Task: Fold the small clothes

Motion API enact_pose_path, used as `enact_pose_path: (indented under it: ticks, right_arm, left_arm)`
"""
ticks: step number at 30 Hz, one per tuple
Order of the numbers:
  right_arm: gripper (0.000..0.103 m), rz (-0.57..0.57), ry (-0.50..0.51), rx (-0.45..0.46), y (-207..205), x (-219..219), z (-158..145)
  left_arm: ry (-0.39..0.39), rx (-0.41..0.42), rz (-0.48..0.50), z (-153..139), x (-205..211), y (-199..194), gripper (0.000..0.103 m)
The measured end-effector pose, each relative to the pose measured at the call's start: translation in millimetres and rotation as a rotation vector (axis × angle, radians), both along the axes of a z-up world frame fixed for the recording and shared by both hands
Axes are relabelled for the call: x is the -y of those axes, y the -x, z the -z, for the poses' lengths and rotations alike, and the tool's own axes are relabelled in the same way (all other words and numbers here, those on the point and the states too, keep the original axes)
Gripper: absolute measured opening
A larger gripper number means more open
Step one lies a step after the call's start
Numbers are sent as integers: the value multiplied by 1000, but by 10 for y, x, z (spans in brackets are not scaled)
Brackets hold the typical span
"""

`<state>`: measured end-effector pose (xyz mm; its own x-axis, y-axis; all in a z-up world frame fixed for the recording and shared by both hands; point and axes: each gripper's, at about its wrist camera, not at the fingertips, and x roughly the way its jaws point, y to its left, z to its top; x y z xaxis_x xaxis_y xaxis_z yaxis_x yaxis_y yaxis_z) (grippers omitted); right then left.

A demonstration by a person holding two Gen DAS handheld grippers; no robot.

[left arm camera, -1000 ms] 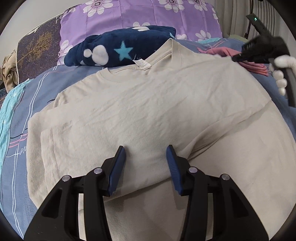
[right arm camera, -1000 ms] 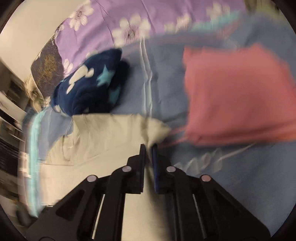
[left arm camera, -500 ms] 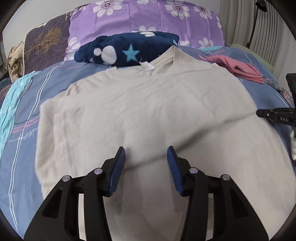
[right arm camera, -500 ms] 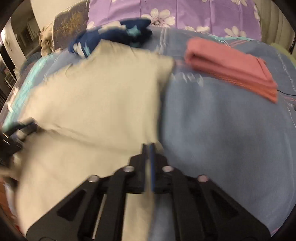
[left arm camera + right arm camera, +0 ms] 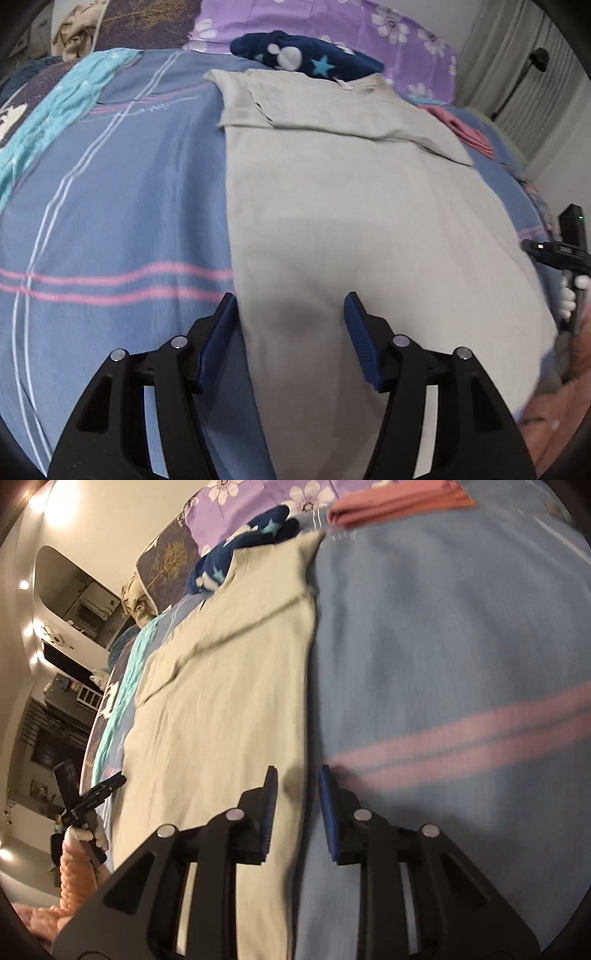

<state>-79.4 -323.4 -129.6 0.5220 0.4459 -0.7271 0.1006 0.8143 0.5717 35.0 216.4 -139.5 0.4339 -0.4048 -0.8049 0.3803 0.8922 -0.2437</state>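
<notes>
Where the shirt lies: as both views show it, the beige T-shirt (image 5: 354, 206) is spread flat on the bed (image 5: 110, 206), collar end away from the person, hem end toward the fingers; both sides look folded in, giving a long narrow panel.
Long axis: it runs straight ahead from both grippers, from the near hem up to the collar by the navy star blanket (image 5: 306, 59).
Left gripper (image 5: 290, 325): fingers spread wide and holding nothing; they hover over the near left edge of the panel, the left pad at the fold line, the right pad over cloth.
Right gripper (image 5: 295, 805): fingers parted, narrower than the left, gripping nothing; they straddle the right edge of the shirt (image 5: 236, 686), 1 pad over beige cloth, the other over the blue bed cover (image 5: 443, 646).
Which is nearer: neither clearly; each sits at its own near corner, so the 2 share the hem.
Judged next move: pinch the 2 hem corners and carry them forward along the long axis toward the collar.
Cloth: soft matte cotton knit, lightly creased, limp; it will likely sag between the 2 holds.
Sleeve fold: an angled flap lies across the upper part, its edge a little uneven.
Bed cover: smooth blue weave with pink and white stripes.
Other items: a folded pink garment (image 5: 399, 498) lies beyond on the right, well apart; purple flowered pillows (image 5: 369, 26) are at the head.
</notes>
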Motion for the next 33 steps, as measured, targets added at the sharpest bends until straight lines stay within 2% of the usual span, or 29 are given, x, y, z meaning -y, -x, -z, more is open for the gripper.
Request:
enact_pose_path:
  ticks: [8,13,16,21,26,32,33]
  right_arm:
    - [24,-2,-100,-15,630,-66,35]
    - [28,-8,-142,-10,994,-123,52]
    - [28,-9,-183,-3,1159,-138,89]
    - [31,-16,-225,18,1081,-187,149]
    - [31,-23,-232,18,955,-267,133]
    - [26,-2,-256,1,994,-239,175]
    - [23,13,-260,-7,975,-233,186]
  left_arm:
    - [50,-15,83,32,-62,518,60]
    - [181,-36,93,98,-198,849,60]
    - [225,-47,98,113,-240,996,60]
    - [194,-17,118,113,-94,954,61]
    - [301,-31,95,158,-160,859,61]
    - [313,-30,77,182,-282,915,40]
    - [318,-31,77,184,-291,897,27]
